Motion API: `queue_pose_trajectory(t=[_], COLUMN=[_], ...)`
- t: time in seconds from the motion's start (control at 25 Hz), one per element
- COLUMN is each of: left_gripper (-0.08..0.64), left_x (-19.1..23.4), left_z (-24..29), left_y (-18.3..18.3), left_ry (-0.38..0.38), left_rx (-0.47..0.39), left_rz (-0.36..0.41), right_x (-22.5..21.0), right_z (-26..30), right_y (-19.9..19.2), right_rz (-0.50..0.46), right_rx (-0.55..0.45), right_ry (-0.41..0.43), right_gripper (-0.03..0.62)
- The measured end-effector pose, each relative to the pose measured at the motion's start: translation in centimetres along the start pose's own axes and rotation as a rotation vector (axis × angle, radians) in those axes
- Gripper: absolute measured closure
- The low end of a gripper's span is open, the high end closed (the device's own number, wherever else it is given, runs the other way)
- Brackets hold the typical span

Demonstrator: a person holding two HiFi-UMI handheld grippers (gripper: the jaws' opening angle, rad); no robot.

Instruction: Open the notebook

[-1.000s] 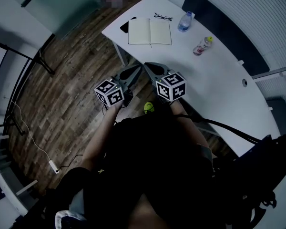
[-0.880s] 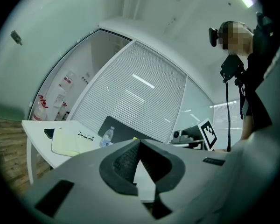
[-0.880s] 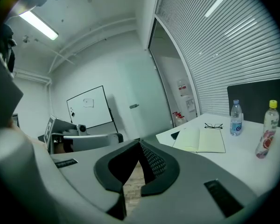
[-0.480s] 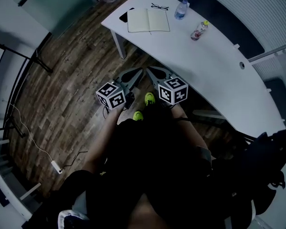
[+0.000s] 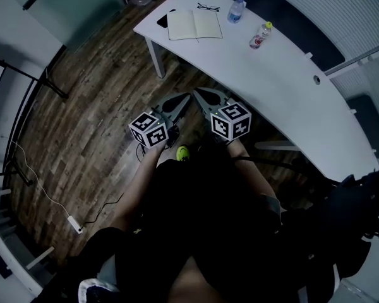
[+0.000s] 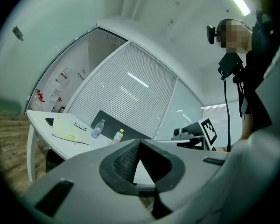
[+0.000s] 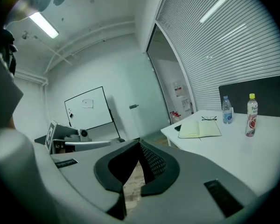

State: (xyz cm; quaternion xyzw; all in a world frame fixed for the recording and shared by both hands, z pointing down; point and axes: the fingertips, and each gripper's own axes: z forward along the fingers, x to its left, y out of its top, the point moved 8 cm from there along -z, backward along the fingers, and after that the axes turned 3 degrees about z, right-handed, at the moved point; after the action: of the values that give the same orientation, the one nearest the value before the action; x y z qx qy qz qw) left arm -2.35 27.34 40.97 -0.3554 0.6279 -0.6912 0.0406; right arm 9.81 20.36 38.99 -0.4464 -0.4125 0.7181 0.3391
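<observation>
White curved table [image 5: 290, 100] on wood-plank floor [image 5: 95, 100]. Notebook [image 5: 194, 25] lies open at its far end, long axis across the head view. Left gripper [image 5: 187, 98] and right gripper [image 5: 199, 92]: jaws together, empty.

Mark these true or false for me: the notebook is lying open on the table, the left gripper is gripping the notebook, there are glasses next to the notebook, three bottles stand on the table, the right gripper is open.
1. The notebook lies open on the white table. True.
2. The left gripper grips the notebook. False: its jaws are together on nothing, away from the table.
3. Glasses lie next to the notebook. True.
4. Three bottles stand on the table. False: two, a clear bottle and a yellow-capped bottle.
5. The right gripper is open. False: it is shut and empty.
</observation>
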Motion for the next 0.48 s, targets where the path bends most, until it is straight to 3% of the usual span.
queue_pose_trajectory(t=[0.2,0.48], left_gripper=[0.546,0.546], left_x=[-0.1,-0.4], left_z=[-0.5,0.0], left_y=[0.3,1.4], left_ry=[0.015,0.005], left_rx=[-0.018,-0.026], left_rz=[0.003,0.019], right_x=[0.8,0.7], right_z=[0.5,-0.3], right_y=[0.5,1.8], right_rz=[-0.037,-0.09], right_rx=[-0.003,-0.048], right_ry=[0.027,-0.011], right_gripper=[0.571,0.572])
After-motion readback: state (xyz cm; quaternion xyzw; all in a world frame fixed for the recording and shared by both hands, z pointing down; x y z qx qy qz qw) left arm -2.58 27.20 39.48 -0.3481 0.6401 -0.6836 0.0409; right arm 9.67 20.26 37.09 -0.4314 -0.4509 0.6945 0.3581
